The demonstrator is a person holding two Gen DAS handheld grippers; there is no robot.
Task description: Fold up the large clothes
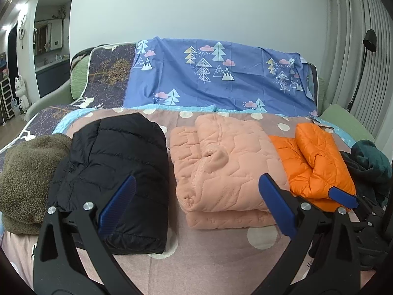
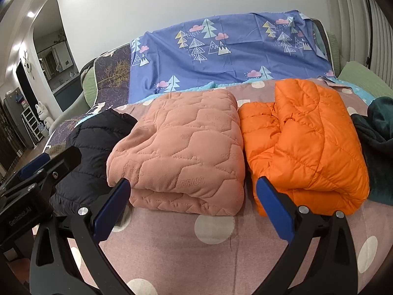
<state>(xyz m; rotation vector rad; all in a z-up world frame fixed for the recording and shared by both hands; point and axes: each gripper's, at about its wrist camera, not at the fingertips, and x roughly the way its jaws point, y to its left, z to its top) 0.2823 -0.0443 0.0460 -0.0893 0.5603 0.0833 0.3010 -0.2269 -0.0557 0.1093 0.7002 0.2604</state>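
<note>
Several folded garments lie in a row on a pink dotted bedspread (image 1: 211, 258). From the left: an olive fleece (image 1: 27, 182), a black puffer jacket (image 1: 115, 172), a peach quilted jacket (image 1: 226, 172) (image 2: 181, 147), and an orange puffer jacket (image 1: 316, 164) (image 2: 304, 142). A dark teal garment (image 1: 368, 164) (image 2: 378, 135) lies crumpled at the far right. My left gripper (image 1: 196, 186) is open, hovering just in front of the black and peach jackets, holding nothing. My right gripper (image 2: 194, 186) is open in front of the peach and orange jackets, also holding nothing.
A blue sheet with tree prints (image 1: 216, 73) (image 2: 226, 54) drapes over the backrest behind the bedspread. A dark floor lamp (image 1: 363, 68) stands by the curtain (image 1: 353, 36) on the right. A doorway into another room (image 1: 46, 44) opens on the left.
</note>
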